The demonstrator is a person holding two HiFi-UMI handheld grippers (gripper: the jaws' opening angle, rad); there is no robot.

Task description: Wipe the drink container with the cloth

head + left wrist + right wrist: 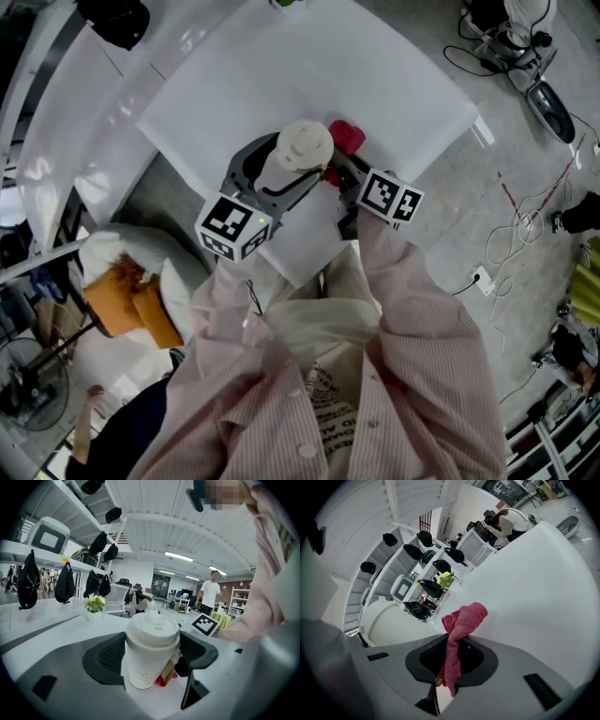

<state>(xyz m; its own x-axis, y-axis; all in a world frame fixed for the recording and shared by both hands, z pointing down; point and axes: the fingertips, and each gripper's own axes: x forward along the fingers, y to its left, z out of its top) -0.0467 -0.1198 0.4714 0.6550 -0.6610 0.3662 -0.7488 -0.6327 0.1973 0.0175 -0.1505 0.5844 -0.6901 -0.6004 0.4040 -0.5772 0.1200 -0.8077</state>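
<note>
So the left claw (pixel 153 654) is clamped around the lidded cup (pixel 302 145) on the table (pixel 375 75), right claw (pixel 451 656) just beside the cup pinching a red cloth (pixel 464 618), maybe touching it.

The scene is lit brightly and evenly by ceiling strips (pixel 180 556), seen far beyond the left fingers (pixel 108 657). Glare is thrown off the white table (pixel 375 84), which is nearly washed out, and only faint, soft shadows are cast. Both gripper views are bent by fisheye distortion and ringed with black. The cup (pixel 151 653) between the left fingers and the cloth (pixel 461 620) between the right fingers (pixel 483 662) are rendered fairly sharp. The foreground nearer than the fingers is blurred.
</note>
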